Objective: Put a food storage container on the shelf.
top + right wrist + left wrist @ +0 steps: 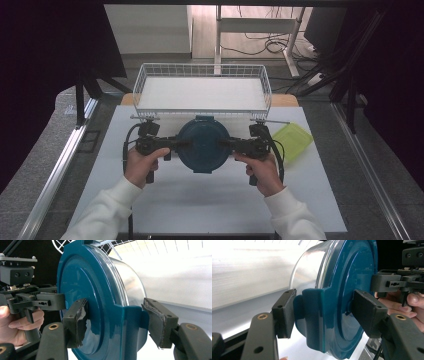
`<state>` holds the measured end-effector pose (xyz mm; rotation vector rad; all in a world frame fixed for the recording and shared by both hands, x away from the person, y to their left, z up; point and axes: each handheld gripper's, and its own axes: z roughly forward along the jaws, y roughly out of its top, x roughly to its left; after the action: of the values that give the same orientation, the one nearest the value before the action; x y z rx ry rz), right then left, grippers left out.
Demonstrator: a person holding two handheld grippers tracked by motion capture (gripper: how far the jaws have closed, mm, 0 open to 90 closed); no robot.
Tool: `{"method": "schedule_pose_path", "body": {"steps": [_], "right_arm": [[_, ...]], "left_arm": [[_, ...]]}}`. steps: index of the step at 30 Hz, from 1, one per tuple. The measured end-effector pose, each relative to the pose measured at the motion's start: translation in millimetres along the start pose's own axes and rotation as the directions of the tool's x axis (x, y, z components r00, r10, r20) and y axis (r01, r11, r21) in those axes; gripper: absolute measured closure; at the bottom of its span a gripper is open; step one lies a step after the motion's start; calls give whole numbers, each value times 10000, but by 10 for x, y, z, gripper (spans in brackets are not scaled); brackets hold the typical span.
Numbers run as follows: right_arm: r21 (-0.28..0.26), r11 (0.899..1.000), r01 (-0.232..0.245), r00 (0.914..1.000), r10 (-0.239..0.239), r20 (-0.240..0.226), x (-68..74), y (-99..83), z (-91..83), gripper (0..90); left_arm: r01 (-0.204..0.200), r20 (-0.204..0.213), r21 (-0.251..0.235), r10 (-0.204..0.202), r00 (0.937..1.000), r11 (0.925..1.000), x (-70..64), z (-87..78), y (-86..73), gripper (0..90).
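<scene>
A round container with a dark teal lid (pixel 204 144) and a clear body stands at the middle of the white table (pixel 200 200). My left gripper (pixel 182 144) holds its left side and my right gripper (pixel 226 144) its right side. In the left gripper view the jaws of the left gripper (pixel 325 315) close over a lid clip (pixel 312 317), one pad on the lid's top and one under the clip. The right gripper (pixel 116 323) clamps the opposite clip (pixel 132 322) the same way. Whether the container rests on the table or hangs above it, I cannot tell.
A white wire basket (pixel 202 64) with a white liner stands just behind the container. A flat yellow-green lid (pixel 292 140) lies on the table to the right of my right hand. Metal rails run along both sides of the table.
</scene>
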<state>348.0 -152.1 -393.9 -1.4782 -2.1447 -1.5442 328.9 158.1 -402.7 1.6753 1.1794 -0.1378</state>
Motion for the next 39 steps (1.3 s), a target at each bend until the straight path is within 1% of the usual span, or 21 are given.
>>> {"method": "schedule_pose_path", "body": {"steps": [7,13,14,16,17,18,21,22,23,25,26,27,28,29,32,33,34,36,37,38,39], "right_arm": [[-125,9998,144,9999,-144,-45,73,127,-35,375],[-336,9987,379,9992,-383,-115,188,307,-91,375],[-336,9987,379,9992,-383,-115,188,307,-91,375],[-486,9979,437,9989,-445,-155,234,412,-119,376],[-527,9976,444,9989,-452,-155,244,438,-125,376],[-527,9976,444,9989,-452,-155,244,438,-125,376],[-635,9967,506,9985,-516,-158,282,563,-150,377],[-681,9961,564,9982,-577,-162,300,653,-162,377],[-681,9961,564,9982,-577,-162,300,653,-162,377],[-766,9948,671,9976,-681,-100,331,803,-172,377],[-791,9943,708,9974,-716,-73,338,841,-171,377],[-807,9940,739,9972,-745,-47,346,893,-168,377],[-810,9940,735,9973,-740,-34,354,946,-164,377],[-814,9936,784,9969,-787,-5,361,998,-161,378],[-778,9932,869,9962,-867,54,386,1146,-151,378],[-755,9934,866,9962,-863,60,388,1197,-142,378],[-755,9934,866,9962,-863,60,388,1197,-142,378],[-732,9938,841,9965,-839,66,374,1311,-119,378],[-720,9940,819,9966,-814,99,365,1410,-95,379],[-710,9940,833,9965,-827,118,360,1448,-86,379],[-710,9940,833,9965,-827,118,360,1448,-86,379]], "left_arm": [[-103,-22,-184,103,9999,9998,-64,-72,122,379],[-517,-111,-366,513,9986,9980,-156,-186,325,380],[-517,-111,-366,513,9986,9980,-156,-186,325,379],[-629,-136,-446,623,9980,9970,-195,-224,439,380],[-629,-136,-446,623,9980,9970,-195,-224,439,379],[-672,-137,-462,666,9977,9967,-207,-235,489,379],[-717,-127,-547,711,9974,9959,-232,-260,613,379],[-758,-132,-604,751,9971,9953,-245,-274,694,379],[-758,-132,-604,751,9971,9953,-245,-274,694,379],[-809,-63,-703,807,9967,9942,-237,-289,844,379],[-787,-35,-740,786,9969,9942,-230,-290,891,380],[-787,-35,-740,786,9969,9942,-230,-290,891,379],[-739,22,-794,744,9972,9941,-213,-292,981,379],[-739,22,-794,744,9972,9941,-213,-292,981,379],[-796,88,-855,806,9967,9932,-177,-302,1166,379],[-796,88,-855,806,9967,9932,-177,-302,1166,379],[-768,91,-872,779,9969,9932,-169,-300,1215,379],[-662,137,-860,676,9976,9941,-134,-282,1321,379],[-613,179,-846,630,9979,9945,-113,-276,1369,379],[-588,196,-868,607,9980,9945,-86,-267,1451,379],[-588,196,-868,607,9980,9945,-86,-267,1451,379]]}}
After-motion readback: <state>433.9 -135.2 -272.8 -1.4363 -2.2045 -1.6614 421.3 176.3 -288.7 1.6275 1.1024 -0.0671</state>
